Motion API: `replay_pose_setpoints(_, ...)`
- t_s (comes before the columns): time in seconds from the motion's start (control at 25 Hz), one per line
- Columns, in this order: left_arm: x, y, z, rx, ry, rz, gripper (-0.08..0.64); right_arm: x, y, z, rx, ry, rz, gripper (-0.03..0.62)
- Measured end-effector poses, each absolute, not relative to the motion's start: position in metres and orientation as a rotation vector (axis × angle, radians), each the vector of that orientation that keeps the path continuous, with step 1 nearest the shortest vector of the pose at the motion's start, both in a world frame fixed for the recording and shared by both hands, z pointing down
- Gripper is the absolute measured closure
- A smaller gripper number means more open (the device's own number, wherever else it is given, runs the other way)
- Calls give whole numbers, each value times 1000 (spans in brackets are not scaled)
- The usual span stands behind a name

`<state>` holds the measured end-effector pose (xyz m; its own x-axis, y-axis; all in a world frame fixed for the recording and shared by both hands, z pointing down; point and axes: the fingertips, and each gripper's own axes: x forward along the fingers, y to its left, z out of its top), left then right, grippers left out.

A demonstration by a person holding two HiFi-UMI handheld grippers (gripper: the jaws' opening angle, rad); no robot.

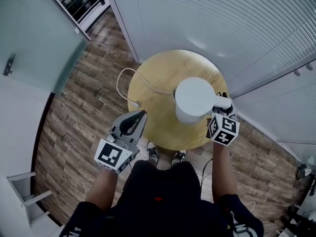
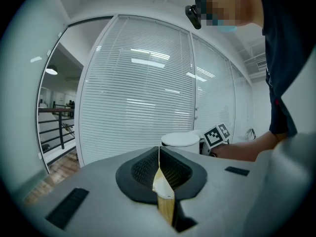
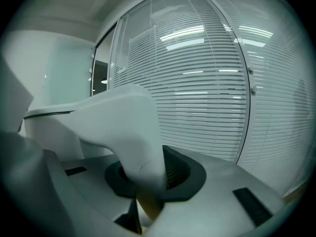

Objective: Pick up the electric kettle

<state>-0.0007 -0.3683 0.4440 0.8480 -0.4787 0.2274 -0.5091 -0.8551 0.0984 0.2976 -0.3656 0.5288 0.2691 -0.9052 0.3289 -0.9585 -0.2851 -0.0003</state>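
A white electric kettle (image 1: 195,98) shows from above over the right half of the round wooden table (image 1: 158,73); its underside is hidden. Its handle (image 1: 222,101) points right, and my right gripper (image 1: 220,105) is shut on it. In the right gripper view the handle (image 3: 133,132) fills the gap between the jaws (image 3: 148,181), with the kettle body (image 3: 49,127) to the left. My left gripper (image 1: 140,115) hovers at the table's near left edge, jaws pressed together with nothing held. The left gripper (image 2: 159,169) sees the kettle (image 2: 180,141) ahead in its own view.
A white cord (image 1: 123,85) loops from the table's left edge toward the kettle. Glass walls with white blinds (image 1: 222,23) curve behind the table. A frosted glass door (image 1: 34,38) stands at the left, over wood plank floor (image 1: 74,117). My shoes (image 1: 165,156) are at the table's near edge.
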Motion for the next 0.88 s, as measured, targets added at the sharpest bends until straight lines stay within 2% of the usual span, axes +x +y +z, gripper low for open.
replay_pose_setpoints(0.88,-13,-356,386,2994,-845,109,534,257,-285,414,2280,-1878,424,514)
